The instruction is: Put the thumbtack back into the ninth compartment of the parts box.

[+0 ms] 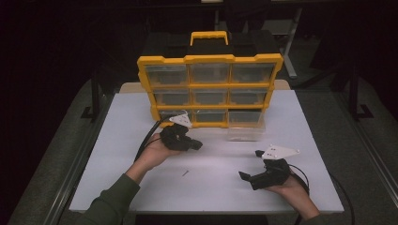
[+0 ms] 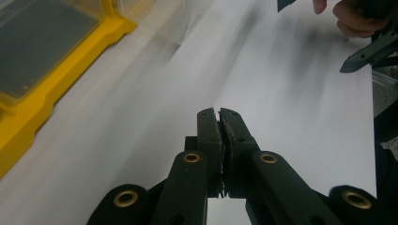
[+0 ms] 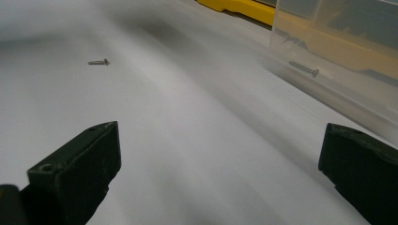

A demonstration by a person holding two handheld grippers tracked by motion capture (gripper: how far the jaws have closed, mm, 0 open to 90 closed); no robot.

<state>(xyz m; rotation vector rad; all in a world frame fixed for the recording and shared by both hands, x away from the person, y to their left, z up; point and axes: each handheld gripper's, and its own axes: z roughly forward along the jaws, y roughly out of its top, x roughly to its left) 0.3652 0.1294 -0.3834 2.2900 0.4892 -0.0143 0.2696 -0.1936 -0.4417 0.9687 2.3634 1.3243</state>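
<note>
Noted a yellow organizer (image 1: 210, 58) upright at the far side of the table (image 1: 211, 197), with 1 clear bin (image 1: 245, 132) out of its frame and set on the table just in front of the lower right corner.

Counted 1 screw in the bin (image 3: 304, 69), lying flat on its floor. Counted 1 more, a loose screw (image 1: 185, 173), bare on the table between the 2 tools and well apart from the bin, touched by neither.

Found the left tool (image 1: 197, 145) pressed together, held above the table just in front of the organizer. Looked along its tips in the left gripper view and could not make out anything pinched there.

Found the right tool (image 1: 251, 165) spread wide with nothing between, low near the table's front edge, aimed toward the bin and the loose screw.

Judged the sorting partly done: bin out, 1 screw delivered. Judged as left: picking up the loose screw, dropping it into the bin, then probably sliding the bin back into the empty slot.
</note>
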